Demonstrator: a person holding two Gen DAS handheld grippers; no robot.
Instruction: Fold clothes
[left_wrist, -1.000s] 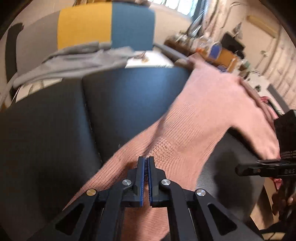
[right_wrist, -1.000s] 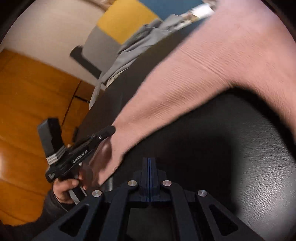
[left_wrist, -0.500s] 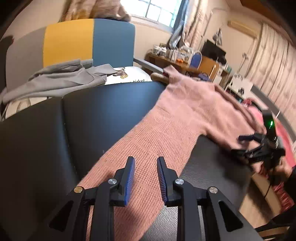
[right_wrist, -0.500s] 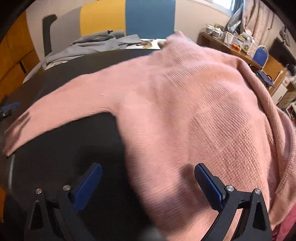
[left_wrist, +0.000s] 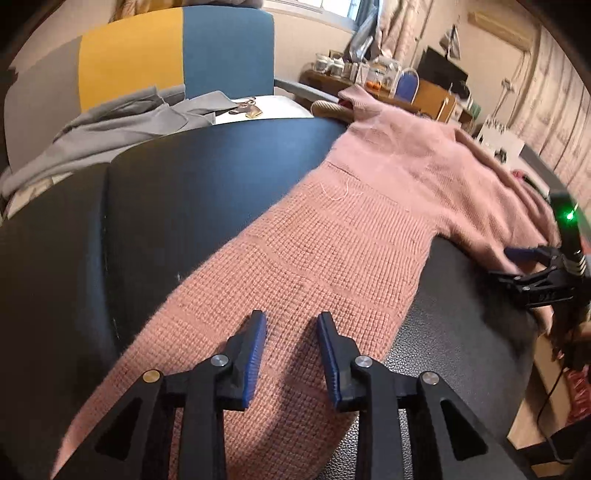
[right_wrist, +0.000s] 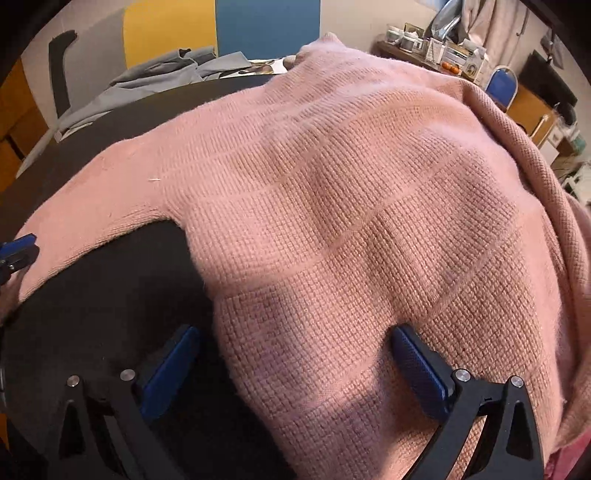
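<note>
A sweater (left_wrist: 369, 229) lies spread on the table (left_wrist: 192, 192), a grey garment (left_wrist: 122, 122) behind it.

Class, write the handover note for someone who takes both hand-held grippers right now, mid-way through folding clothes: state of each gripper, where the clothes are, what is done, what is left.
Left hand-held gripper: jaws opening, nothing clamped, over the pink sweater's sleeve.
Right hand-held gripper: wide open, nothing held, over the sweater's lower body near its side edge.
Pink sweater: spread on the black cushion, one sleeve stretched out sideways.
Grey garment: heaped behind the cushion, untouched.
Done: sweater laid out. No fold is visible yet.
Left: fold the sleeve in, fold the body, then likely the grey garment.
</note>
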